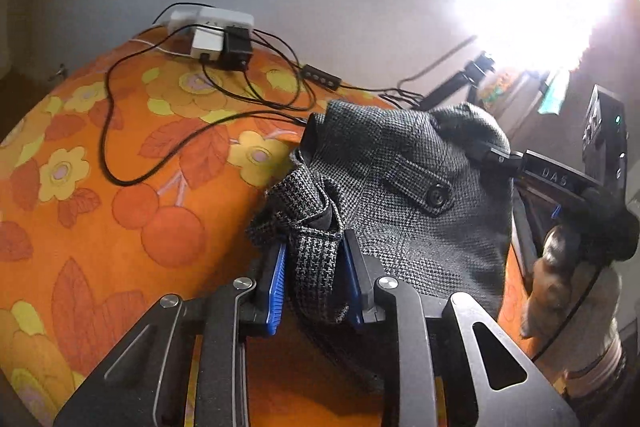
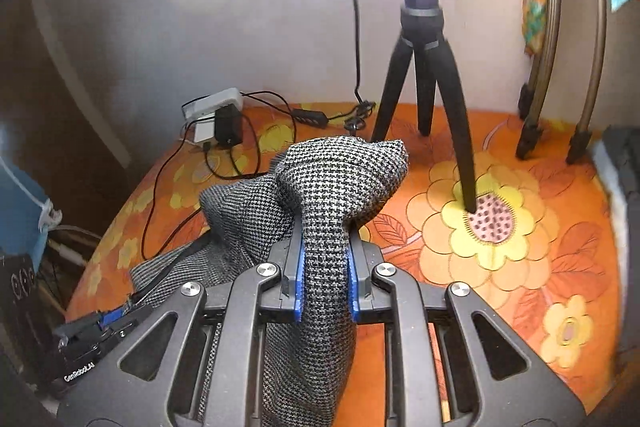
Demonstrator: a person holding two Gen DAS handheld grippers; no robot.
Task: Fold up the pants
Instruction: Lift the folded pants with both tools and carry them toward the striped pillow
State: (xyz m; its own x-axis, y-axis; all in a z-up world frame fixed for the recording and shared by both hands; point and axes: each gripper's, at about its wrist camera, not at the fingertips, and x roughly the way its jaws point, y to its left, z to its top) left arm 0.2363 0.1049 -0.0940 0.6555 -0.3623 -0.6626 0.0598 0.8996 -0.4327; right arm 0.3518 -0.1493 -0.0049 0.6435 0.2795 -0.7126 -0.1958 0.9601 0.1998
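Observation:
The pants are grey houndstooth with a buttoned pocket flap, held up above an orange flowered bedsheet. My left gripper is shut on a bunched strip of the pants' edge. My right gripper is shut on another bunch of the pants, which hang down through its blue pads. In the left wrist view the right gripper pinches the pants' far edge. In the right wrist view the left gripper sits low at left, on the cloth's other end.
A white power strip with adapters and black cables lie at the sheet's far side by the wall. A black tripod stands on the sheet, with bronze stand legs at the right. A bright lamp glares overhead.

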